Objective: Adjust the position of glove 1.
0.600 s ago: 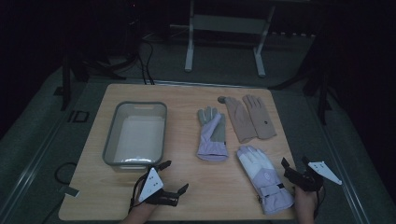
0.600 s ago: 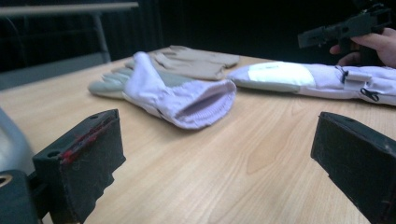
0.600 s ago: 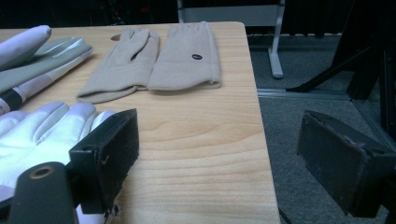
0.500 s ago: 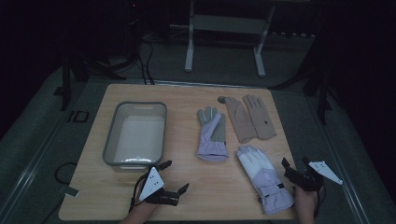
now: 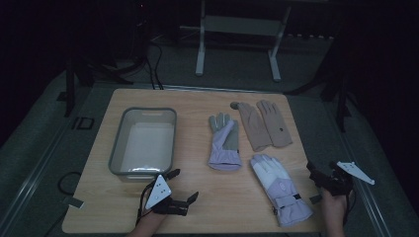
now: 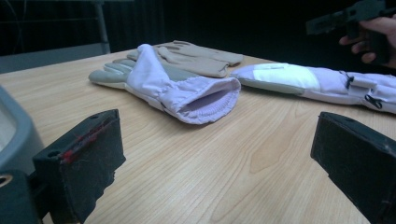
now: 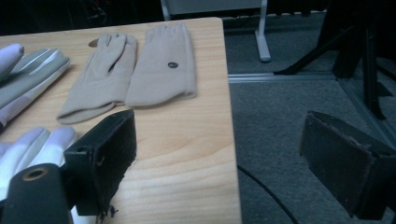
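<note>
A: How many gloves are on the table point(image 5: 197, 106)?

B: Four: two beige gloves point(image 5: 264, 123) at one o'clock, one lilac glove point(image 5: 225, 143) in the middle, another lilac glove point(image 5: 279, 190) at five o'clock. One tub point(image 5: 143, 143) sits at nine.

A: And the grippers?

B: Two. Left gripper point(image 5: 180, 186) at six, right gripper point(image 5: 316, 174) at four; both gape wide, holding nothing.

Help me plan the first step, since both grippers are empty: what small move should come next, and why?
Probably ease the left gripper forward to the cuff of the lavender glove. Its jaws stand open with nothing between them, and in the left gripper view that glove's open cuff faces them. The grey bin sits beside it. The right gripper, also open, hangs at the table's right edge near the white and lavender glove.
</note>
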Available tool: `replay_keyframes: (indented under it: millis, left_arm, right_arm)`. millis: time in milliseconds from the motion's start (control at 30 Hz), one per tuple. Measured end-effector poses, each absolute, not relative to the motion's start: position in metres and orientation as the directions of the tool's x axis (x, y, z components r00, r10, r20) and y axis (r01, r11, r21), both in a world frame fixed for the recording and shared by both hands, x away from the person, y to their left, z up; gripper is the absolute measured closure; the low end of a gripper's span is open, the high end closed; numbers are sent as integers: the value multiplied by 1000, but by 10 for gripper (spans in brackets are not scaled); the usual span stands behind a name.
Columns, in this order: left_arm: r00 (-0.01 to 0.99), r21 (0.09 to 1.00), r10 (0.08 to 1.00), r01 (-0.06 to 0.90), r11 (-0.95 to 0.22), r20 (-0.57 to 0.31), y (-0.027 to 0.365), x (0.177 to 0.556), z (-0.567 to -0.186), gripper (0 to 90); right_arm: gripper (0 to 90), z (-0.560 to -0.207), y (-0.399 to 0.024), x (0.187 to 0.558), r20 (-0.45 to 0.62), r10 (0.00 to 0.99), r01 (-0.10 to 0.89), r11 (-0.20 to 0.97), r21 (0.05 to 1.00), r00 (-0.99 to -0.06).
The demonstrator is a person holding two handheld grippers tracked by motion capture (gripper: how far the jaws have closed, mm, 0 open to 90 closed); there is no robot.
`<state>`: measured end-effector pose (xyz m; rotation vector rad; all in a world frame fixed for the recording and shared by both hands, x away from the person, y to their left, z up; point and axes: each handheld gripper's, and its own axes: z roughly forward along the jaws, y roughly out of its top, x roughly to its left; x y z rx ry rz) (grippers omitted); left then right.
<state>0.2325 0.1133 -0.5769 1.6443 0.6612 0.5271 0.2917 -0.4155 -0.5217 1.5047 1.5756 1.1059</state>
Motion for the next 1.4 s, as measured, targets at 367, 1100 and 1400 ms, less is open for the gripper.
replay_keyframes:
  millis: [367,1100,1400]
  left_arm:
    - [720,983,693,148,-106,-34,113,234,-577,28]
    - [722,983,691,151,-108,-35,113,234,-577,28]
    - [721,982,692,151,-109,-34,113,234,-577,28]
  right_arm:
    - [145,-475,-411,310,80,988,521,-1,854,-130]
    - [180,-416,-331,343,-33,927,482,225,847,-374]
    - [179,-406,-288,361,-69,879,484,324,813,-472]
